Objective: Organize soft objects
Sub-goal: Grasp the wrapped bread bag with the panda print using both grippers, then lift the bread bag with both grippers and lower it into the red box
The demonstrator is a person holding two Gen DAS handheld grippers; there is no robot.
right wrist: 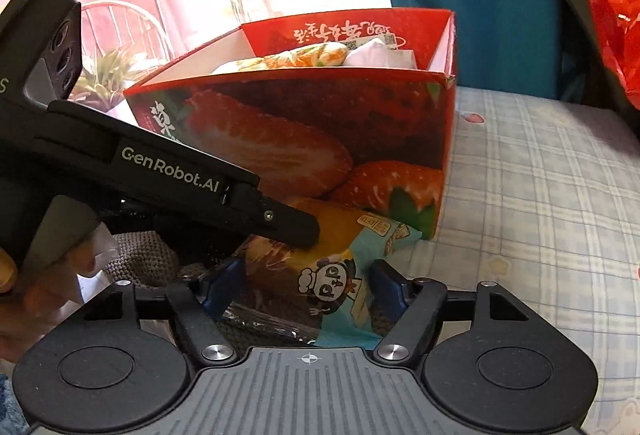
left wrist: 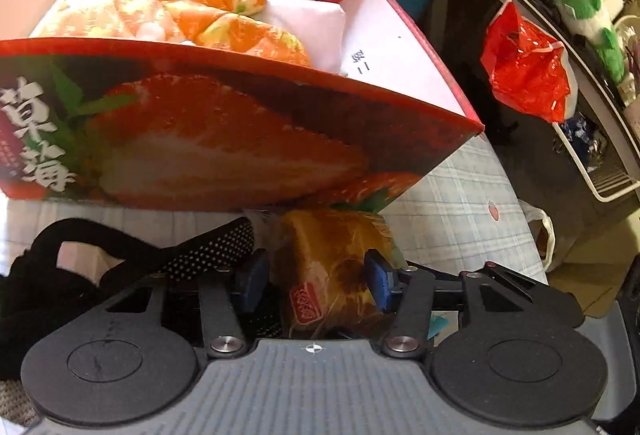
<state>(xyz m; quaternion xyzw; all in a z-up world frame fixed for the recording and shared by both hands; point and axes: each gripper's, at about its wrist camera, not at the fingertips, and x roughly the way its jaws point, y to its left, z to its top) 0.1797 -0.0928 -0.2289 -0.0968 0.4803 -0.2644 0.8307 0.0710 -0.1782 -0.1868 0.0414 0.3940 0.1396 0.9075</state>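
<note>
Left gripper (left wrist: 316,281) clamps the bread packet (left wrist: 332,271) at the strawberry box's (left wrist: 224,139) front wall, right gripper (right wrist: 306,285) open around it: light, squashy, crinkly wrapper, so pinch mid-body gently.

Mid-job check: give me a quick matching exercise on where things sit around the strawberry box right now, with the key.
Things:
1. orange-print cushion
2. packaged bread
3. red plastic bag
4. black strap

Places:
A. hanging off the wire shelf to the right
B. inside the strawberry box
C. between the left gripper fingers, in front of the box
D. lying on the checked cloth, left of the bread

Pairs: 1-B, 2-C, 3-A, 4-D
</note>
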